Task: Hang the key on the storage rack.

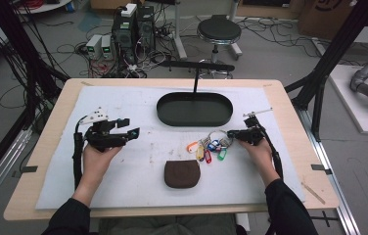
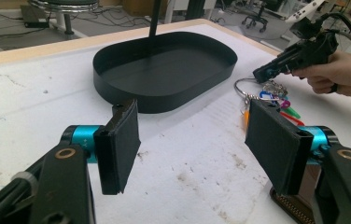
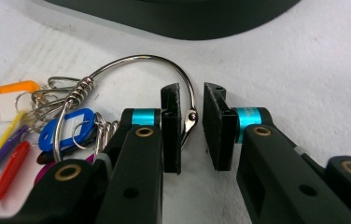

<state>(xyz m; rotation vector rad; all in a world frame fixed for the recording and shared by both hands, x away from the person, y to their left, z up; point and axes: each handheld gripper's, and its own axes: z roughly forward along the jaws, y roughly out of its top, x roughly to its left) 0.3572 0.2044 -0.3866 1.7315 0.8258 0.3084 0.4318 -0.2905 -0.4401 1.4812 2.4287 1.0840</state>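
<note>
A large metal key ring (image 1: 216, 139) with several coloured tags lies on the white mat, right of centre. My right gripper (image 1: 231, 133) reaches it from the right. In the right gripper view the ring (image 3: 141, 60) and its clasp stand between the jaws of the right gripper (image 3: 192, 126), against the left pad (image 3: 171, 135), with a narrow gap to the other. Blue (image 3: 68, 128) and orange (image 3: 12, 91) tags trail off to the left. My left gripper (image 1: 128, 128) hovers at the left over bare mat, jaws wide open (image 2: 192, 140) with nothing between them.
A black oval tray (image 1: 194, 120) stands empty at the back of the mat, a black post rising behind it. A brown pouch (image 1: 182, 174) lies near the front, below the keys. The tray's wall (image 2: 164, 100) is just ahead of the left gripper.
</note>
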